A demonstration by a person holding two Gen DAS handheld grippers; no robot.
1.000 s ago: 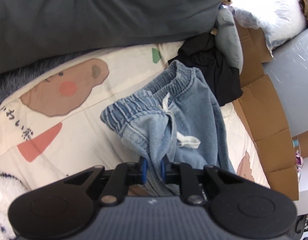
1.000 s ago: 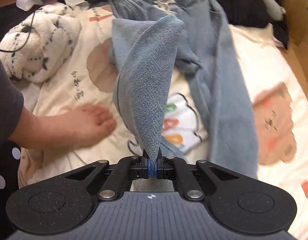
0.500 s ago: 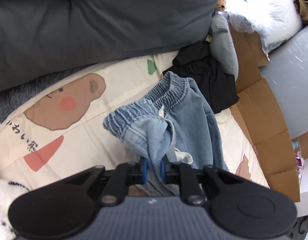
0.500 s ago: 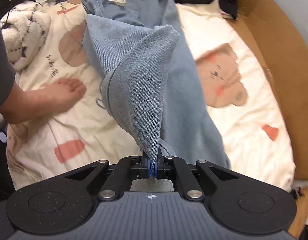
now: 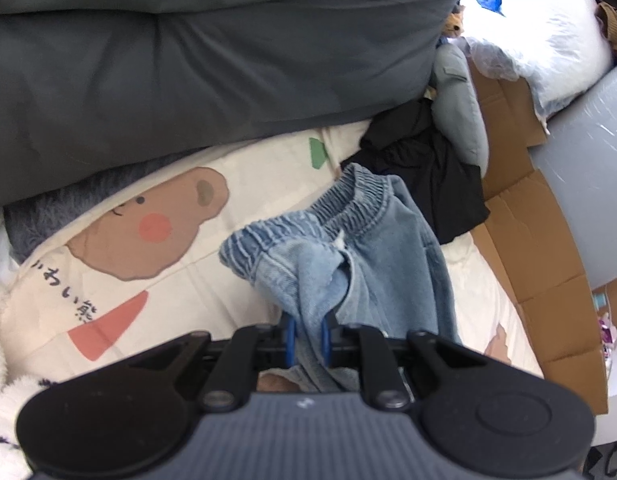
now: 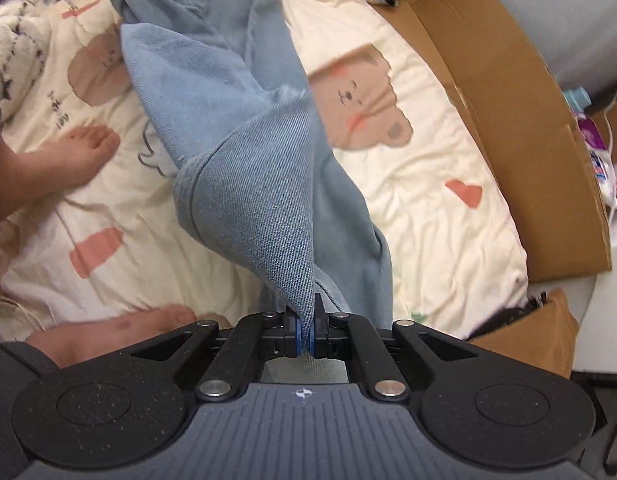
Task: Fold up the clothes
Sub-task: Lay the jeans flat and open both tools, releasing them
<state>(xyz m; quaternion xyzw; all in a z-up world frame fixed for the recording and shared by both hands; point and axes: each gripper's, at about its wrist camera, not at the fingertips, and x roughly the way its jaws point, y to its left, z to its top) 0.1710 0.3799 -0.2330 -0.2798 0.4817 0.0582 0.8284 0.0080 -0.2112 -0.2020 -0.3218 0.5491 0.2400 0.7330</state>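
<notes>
Above a bed covered in a cream bear-print sheet (image 6: pixel 420 184), light blue denim trousers (image 6: pixel 236 92) hang lifted between two tools. The left hand-held gripper (image 5: pixel 307 338) is nearly closed, its blue pads pinching a thick bunch of denim just below the elastic waistband (image 5: pixel 308 220). The right hand-held gripper (image 6: pixel 305 336) is clamped tight on a thin edge of a trouser leg. Likely risks: the thin edge could slip free under the hanging weight, or the twisted leg could drop unevenly and catch on the person's bare foot (image 6: pixel 80 152) beside it.
</notes>
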